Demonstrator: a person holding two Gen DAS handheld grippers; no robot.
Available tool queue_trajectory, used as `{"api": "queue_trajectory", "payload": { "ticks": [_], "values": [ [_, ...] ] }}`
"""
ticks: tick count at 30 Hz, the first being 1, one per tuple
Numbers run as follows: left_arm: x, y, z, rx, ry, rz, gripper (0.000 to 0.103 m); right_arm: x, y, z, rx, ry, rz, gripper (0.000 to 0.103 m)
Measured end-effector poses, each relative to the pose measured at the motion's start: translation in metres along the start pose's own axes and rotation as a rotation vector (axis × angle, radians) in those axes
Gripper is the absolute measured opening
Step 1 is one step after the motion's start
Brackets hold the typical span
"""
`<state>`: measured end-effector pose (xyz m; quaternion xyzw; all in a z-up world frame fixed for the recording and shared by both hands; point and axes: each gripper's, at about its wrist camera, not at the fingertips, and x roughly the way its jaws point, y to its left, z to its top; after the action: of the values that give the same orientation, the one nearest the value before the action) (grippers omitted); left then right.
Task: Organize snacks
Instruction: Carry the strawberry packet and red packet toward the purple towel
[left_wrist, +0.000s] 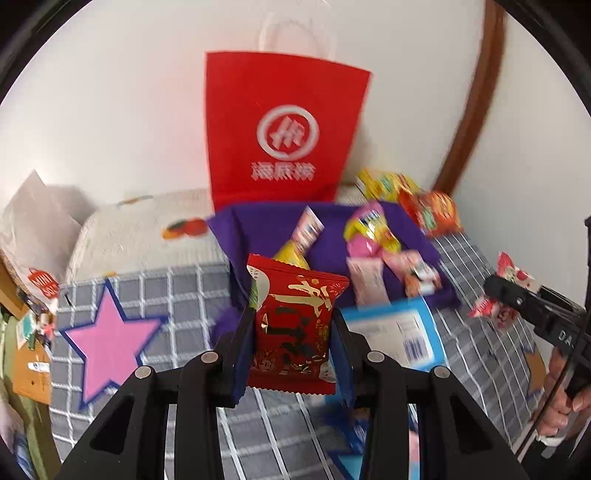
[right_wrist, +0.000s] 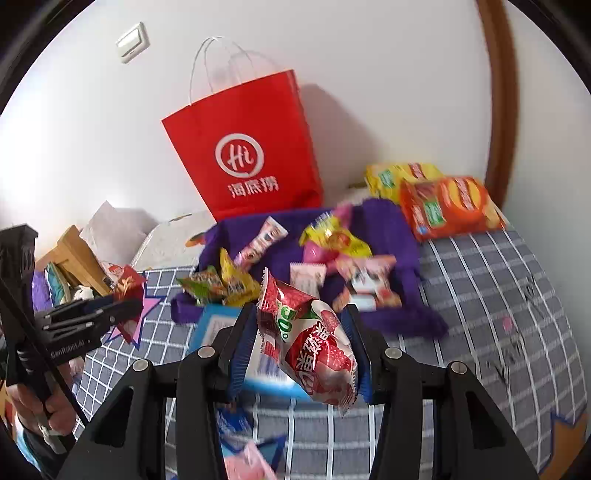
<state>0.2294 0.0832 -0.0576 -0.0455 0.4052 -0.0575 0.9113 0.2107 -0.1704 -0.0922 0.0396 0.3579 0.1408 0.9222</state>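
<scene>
The red foil packet (left_wrist: 291, 325) is clamped in the left tongs (left_wrist: 291, 332); the strawberry packet (right_wrist: 314, 339) in the right tongs (right_wrist: 303, 347), both above the purple tray (left_wrist: 406, 229). Light, crinkly, slippery film: grip flat sides, mid-body.

light: bright, even, soft | shadow: red bag (right_wrist: 245, 147) casts faint one on wall, to its right | blur: motion smear on snacks, left view worse | edges: fisheye bend, black corners
</scene>
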Motion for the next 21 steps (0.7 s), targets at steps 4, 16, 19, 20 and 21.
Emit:
{"api": "queue_trajectory", "payload": {
  "ticks": [4,16,19,20,21],
  "values": [
    [0.013,0.010,0.026,-0.031,-0.010,-0.003,0.036,0.013,0.005,0.028,-0.021,-0.012,0.005,0.047],
    [0.056,0.015,0.075,-0.065,-0.017,-0.018,0.036,0.067,0.010,0.087,-0.047,0.026,0.053,0.047],
    [0.072,0.011,0.083,-0.069,-0.017,-0.019,0.036,0.080,0.012,0.099,-0.056,0.024,0.064,0.047],
    [0.076,0.011,0.085,-0.071,-0.017,-0.012,0.036,0.087,0.012,0.101,-0.056,0.029,0.069,0.047],
    [0.081,0.010,0.085,-0.073,-0.016,-0.003,0.036,0.091,0.012,0.103,-0.056,0.032,0.074,0.047]
  ]
}}
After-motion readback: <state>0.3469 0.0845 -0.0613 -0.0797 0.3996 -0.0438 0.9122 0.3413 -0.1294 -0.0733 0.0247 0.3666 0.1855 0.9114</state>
